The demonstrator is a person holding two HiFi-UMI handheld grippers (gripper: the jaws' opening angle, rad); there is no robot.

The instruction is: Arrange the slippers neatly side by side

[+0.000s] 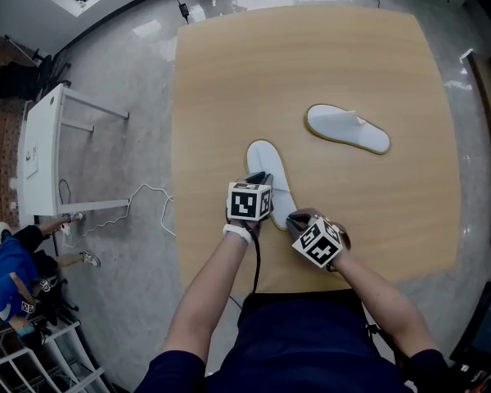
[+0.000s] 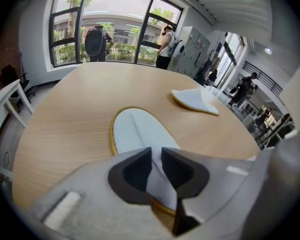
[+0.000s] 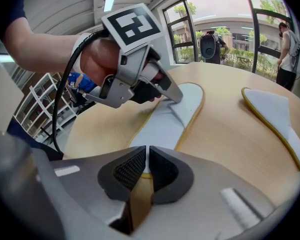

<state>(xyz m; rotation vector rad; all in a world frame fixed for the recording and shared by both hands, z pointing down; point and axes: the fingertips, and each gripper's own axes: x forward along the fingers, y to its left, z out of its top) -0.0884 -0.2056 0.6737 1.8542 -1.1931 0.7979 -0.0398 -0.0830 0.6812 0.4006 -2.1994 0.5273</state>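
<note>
Two white slippers lie on the wooden table [image 1: 311, 56], well apart and at diff. angles. The near slipper [image 1: 272, 166] lies lengthwise toward the person. The far slipper [image 1: 348, 129] lies crosswise beyond it, to the right. The left gripper [image 2: 156, 169] is closed on the near slipper [image 2: 135, 131]: white upper fabric fills the narrow gap between the pads. The right gripper view confirms this, showing the left gripper [image 3: 170, 93] clamped on the raised band approx. mid-slipper. The right gripper [image 3: 146, 171] has its jaws nearly together at the heel end of the near slipper [image 3: 165, 126]. A thin white and yellow edge sits in the slit, but the pads cover the contact itself. In the head view, marker cubes and hands hide both sets of jaws and the slipper's heel. The far slipper [image 3: 272, 111] is untouched; its far side is not visible from the gripper views.
</note>
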